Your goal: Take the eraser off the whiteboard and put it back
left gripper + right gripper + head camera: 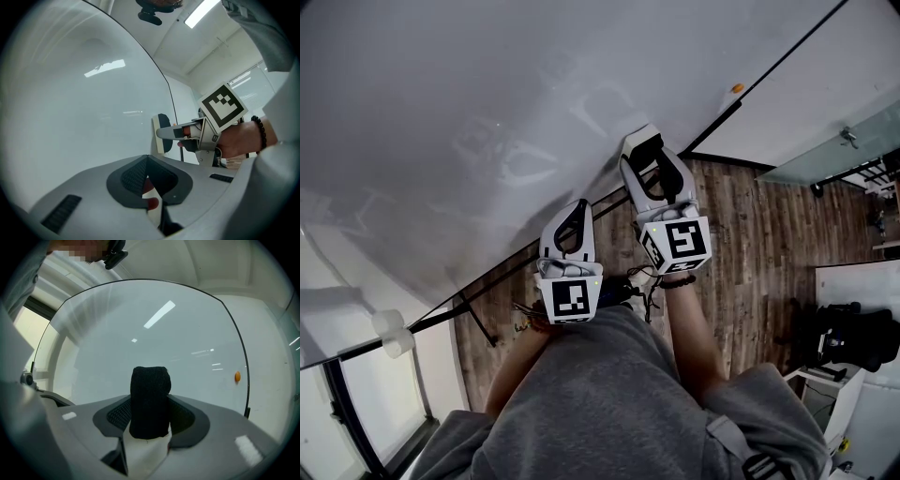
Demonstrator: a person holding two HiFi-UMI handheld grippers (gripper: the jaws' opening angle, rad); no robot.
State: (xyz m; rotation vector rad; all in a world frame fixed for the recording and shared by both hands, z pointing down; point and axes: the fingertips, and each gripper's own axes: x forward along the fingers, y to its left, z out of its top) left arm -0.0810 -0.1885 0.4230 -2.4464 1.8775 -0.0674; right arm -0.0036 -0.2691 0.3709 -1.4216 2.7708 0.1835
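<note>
Whiteboard point(487, 112) is filling the background. I'm clamping the eraser point(150, 401) in my right hand-held gripper point(150, 423) near the board's lower edge, probably to stick it on, while the left hand-held gripper point(147, 174) is waiting, clenched and empty.

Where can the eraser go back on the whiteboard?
Nearly the whole whiteboard is bare: the wide stretch ahead of the eraser held by the right gripper, reaching to the small orange magnet by the board's edge. It is crowded only beside the left gripper.
</note>
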